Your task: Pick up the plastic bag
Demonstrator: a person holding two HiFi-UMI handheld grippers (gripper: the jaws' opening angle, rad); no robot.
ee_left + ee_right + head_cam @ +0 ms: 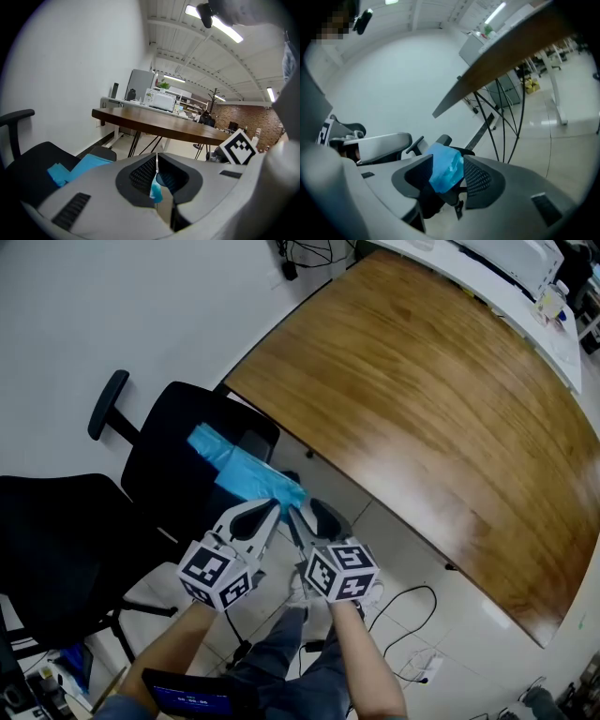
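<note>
Blue plastic bag [246, 472] lies across black chair seat [173, 442], near end raised off the seat edge closest to the person. Left gripper [272, 507] jaws clenched on a thin fold of that end, likely holding it up so the other side can get in. Right gripper [307, 514] jaws stand apart, bag bunched between them, pads not pressing; looks placed for a second grip before the lift

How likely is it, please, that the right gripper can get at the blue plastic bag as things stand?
Very likely, yes: the right gripper has its jaws apart around one end of the plastic bag, with nothing else between them. The left gripper pinches the bag beside it.
</note>
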